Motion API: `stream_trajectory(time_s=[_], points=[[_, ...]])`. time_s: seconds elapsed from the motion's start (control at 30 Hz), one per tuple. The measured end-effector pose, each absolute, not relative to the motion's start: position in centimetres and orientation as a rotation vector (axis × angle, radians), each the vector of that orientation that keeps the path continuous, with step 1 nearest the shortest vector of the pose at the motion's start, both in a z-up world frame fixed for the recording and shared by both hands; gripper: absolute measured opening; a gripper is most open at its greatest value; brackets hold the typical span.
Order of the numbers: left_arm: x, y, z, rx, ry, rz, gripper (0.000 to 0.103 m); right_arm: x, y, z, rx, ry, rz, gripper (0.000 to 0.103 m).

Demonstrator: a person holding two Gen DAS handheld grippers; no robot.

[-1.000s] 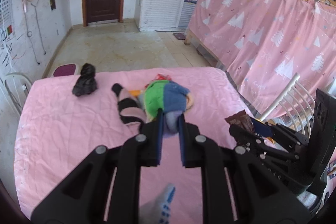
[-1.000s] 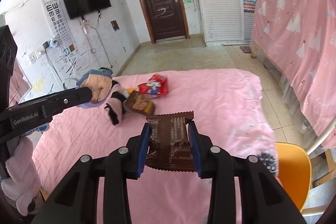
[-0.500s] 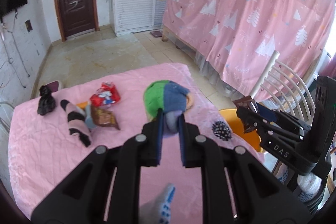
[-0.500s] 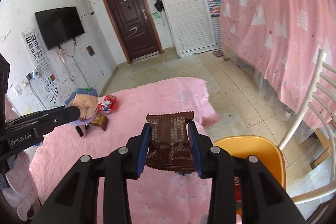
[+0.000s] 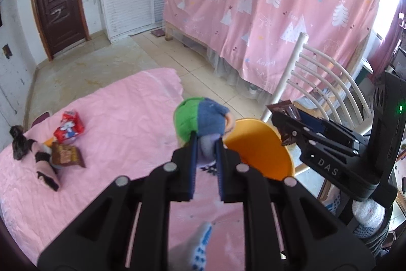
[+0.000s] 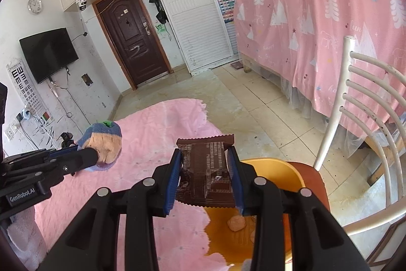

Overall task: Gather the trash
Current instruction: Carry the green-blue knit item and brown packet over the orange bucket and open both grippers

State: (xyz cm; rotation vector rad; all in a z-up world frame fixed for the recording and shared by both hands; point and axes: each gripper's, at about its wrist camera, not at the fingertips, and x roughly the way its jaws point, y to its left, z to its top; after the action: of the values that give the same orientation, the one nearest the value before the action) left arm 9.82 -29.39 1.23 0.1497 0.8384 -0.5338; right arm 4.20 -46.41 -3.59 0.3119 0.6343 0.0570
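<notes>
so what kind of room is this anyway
Most likely a lived-in bedroom at home: a bed frame draped with a pink tree-print curtain, a wall-mounted tv, and a louvred white wardrobe beside the door.

The orange bin [image 6: 276, 169] is mostly hidden behind the right gripper [image 6: 205, 165] and the pink cloth [image 6: 157, 133], so you only catch its rim and a small roundish lump inside, can't tell what. The wrapper's [image 6: 205, 169] print is too tiny to read. In the left view, a blurry white and blue something [image 5: 200, 245] is cut off at the bottom edge.
</notes>
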Motion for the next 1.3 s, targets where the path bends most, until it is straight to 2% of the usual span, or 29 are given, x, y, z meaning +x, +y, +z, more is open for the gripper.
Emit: stream_trajectory(time_s=[0.6,0.67,0.8,1.03,1.17,1.3], points=[[9.7,-38.0,-1.8,0.240,0.925,-0.674,0.012,4.0,-52.2,-7.2,0.438,0.640,-0.005,0.026],[9.8,-38.6,-2.0,0.249,0.935,-0.673,0.017,4.1,-52.6,-7.5,0.450,0.642,-0.008,0.026],[9.9,-39.2,-2.3,0.251,0.943,-0.672,0.043,4.3,-53.1,-7.9,0.469,0.648,-0.012,0.027],[10.3,-38.0,-1.8,0.226,0.937,-0.640,0.043,4.6,-52.5,-8.0,0.458,0.658,-0.018,0.030],[10.4,-36.5,-1.2,0.208,0.925,-0.620,0.043,4.8,-51.9,-7.7,0.450,0.653,-0.025,0.047],[10.7,-34.0,-0.3,0.173,0.908,-0.585,0.043,5.2,-50.6,-6.7,0.429,0.646,-0.012,0.048]])
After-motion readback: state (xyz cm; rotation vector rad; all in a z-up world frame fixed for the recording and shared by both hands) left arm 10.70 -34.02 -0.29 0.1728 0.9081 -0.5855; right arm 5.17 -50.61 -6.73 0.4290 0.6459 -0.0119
